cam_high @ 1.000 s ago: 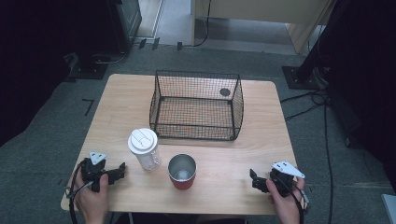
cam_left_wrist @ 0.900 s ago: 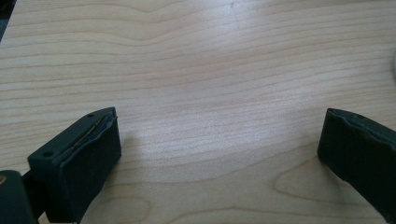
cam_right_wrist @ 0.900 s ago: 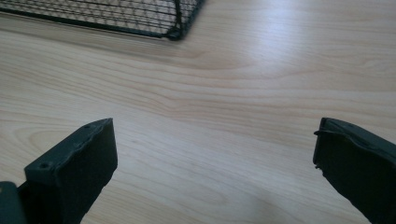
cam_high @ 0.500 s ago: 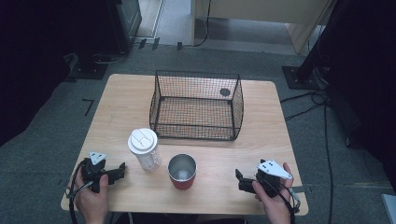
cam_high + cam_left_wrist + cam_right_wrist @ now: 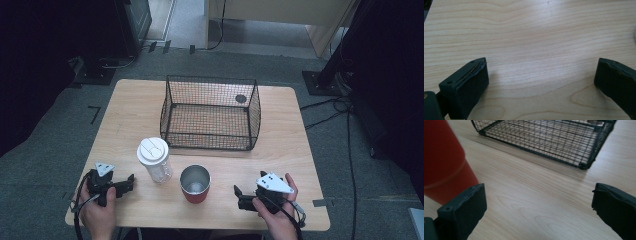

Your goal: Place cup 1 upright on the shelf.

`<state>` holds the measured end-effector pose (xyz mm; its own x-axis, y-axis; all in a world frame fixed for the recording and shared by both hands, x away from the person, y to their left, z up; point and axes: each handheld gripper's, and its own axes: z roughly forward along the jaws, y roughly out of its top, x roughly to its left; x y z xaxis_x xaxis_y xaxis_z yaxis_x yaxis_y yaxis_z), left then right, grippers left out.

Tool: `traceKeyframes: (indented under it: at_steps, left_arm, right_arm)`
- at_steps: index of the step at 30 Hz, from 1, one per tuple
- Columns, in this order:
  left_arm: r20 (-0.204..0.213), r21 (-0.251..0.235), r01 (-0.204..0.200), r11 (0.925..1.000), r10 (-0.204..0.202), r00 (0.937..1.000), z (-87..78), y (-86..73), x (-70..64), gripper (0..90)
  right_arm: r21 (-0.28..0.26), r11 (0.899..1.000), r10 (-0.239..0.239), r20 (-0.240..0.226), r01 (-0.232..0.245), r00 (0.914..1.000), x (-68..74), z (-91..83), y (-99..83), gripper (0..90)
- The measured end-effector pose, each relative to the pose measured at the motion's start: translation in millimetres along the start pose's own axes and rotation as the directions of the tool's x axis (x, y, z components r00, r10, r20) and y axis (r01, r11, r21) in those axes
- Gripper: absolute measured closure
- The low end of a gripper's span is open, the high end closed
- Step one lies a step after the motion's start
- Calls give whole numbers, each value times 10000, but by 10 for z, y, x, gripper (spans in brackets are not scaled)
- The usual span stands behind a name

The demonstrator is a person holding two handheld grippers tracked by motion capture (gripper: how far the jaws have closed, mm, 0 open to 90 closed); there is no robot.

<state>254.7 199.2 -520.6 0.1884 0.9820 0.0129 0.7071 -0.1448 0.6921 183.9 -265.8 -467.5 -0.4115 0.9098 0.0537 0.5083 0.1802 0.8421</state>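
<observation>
Jaws of the right gripper [image 5: 239,194] stand spread beside a red metal cup [image 5: 194,183], at its three o'clock. Left gripper [image 5: 131,181], equally spread, rests on pale wood-grain table [image 5: 280,150]; a black wire basket [image 5: 209,113] sits at twelve.

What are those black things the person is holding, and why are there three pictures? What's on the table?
A person sits at a wooden table and holds a grabbing tool in each hand: the left tool and the right tool. Each has two black jaws that squeeze like tongs. Both stand open and hold nothing.

One picture comes from a camera high above the table. The other two come from small cameras riding on the tools, looking out between their jaws.

On the table stand a black wire basket, a clear cup with a white lid and a red cup with a shiny inside. The right tool's camera sees the red cup close by, beside its jaws.
</observation>
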Motion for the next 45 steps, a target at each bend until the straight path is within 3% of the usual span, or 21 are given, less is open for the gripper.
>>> traceKeyframes:
  at_steps: [15, 27, 39, 45]
  left_arm:
    - [0, -18, 21, 10000, -21, 10000, 1, 0, -1, 0]
    - [1, -16, 17, 10000, -17, 10000, 1, 0, -1, 0]
    - [-1, -17, 17, 10000, -17, 10000, 1, 0, -1, 0]
    - [-5, -17, 15, 10000, -15, 10000, 1, 0, -1, 0]
  right_arm:
    - [-169, 9985, -528, -679, 517, 9963, 308, 37, 55, 0]
    - [-349, 9936, -1120, -1577, 1078, 9811, 601, 104, 79, 0]
    - [-508, 9916, -1273, -2061, 1193, 9702, 801, 171, 133, 0]
    - [-633, 9922, -1185, -2159, 1072, 9692, 900, 252, 165, 0]
